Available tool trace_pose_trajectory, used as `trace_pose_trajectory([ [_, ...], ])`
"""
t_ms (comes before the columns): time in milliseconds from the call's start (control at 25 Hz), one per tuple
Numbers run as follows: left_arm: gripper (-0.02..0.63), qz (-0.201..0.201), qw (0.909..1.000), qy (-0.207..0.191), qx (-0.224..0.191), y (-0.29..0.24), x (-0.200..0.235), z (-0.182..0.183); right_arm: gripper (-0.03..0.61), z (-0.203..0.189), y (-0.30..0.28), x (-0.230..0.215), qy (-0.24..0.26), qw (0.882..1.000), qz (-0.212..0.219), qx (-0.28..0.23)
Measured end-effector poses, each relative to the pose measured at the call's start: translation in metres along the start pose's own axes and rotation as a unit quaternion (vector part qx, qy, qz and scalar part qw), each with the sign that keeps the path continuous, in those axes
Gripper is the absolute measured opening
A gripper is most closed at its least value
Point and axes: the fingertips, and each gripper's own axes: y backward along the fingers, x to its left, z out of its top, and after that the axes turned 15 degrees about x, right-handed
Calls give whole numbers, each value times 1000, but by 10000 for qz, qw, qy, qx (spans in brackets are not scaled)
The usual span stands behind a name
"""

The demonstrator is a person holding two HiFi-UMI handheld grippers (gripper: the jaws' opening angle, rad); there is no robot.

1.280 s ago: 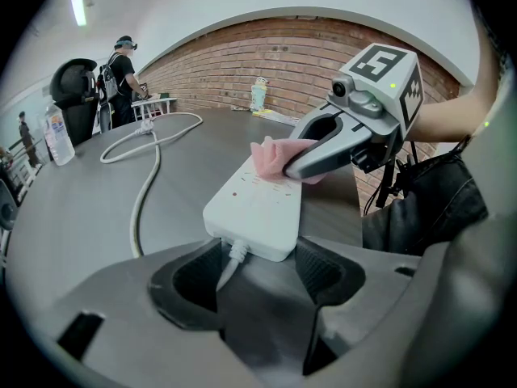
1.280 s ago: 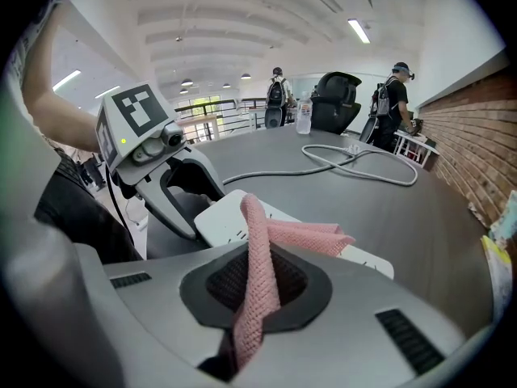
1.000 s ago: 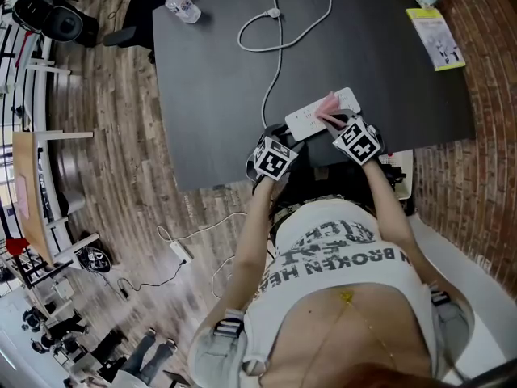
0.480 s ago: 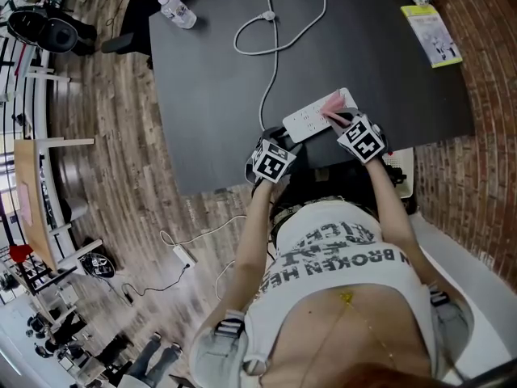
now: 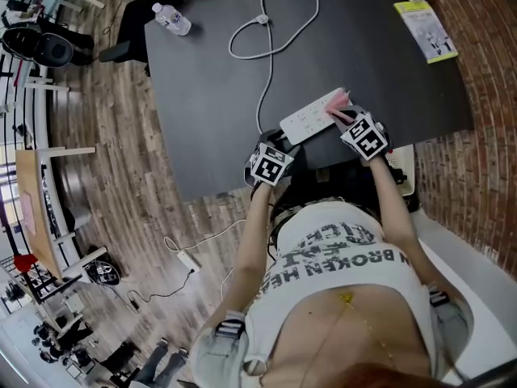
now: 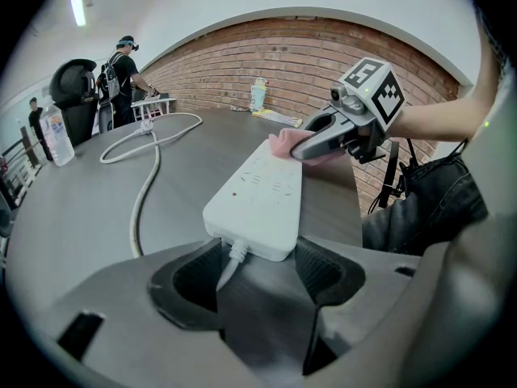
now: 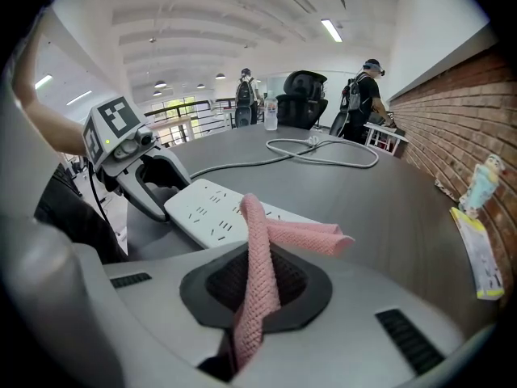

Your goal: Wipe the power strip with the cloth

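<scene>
The right hand-held gripper (image 7: 257, 285) is pinched on the limp pink knitted cloth (image 7: 300, 234), draped over the probably light, rigid white plastic power strip (image 6: 260, 186) at mid-frame, whose cord end is sensibly clamped by the left hand-held gripper (image 6: 257, 265).

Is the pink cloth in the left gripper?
No, the pink cloth is pinched in the right gripper, while the left gripper has the end of the power strip between its jaws.
</scene>
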Motion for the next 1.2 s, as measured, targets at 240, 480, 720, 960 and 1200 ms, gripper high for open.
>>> trace_pose_trajectory([
  [240,268,26,10000,14,55,-2,-1,1,16,-10,-3,-10,-136,9999,-65,-15],
  [480,268,33,10000,21,59,-2,-1,4,16,-17,2,-27,-379,9991,-166,-20],
  [720,268,23,10000,-5,24,-5,0,3,16,-31,8,-50,-814,9959,-393,-33],
  [960,268,34,10000,-1,39,-5,0,4,17,-38,9,-61,-1035,9934,-497,-32],
  [1200,268,36,10000,-1,-21,-6,-1,5,17,-38,9,-61,-1024,9935,-487,40],
])
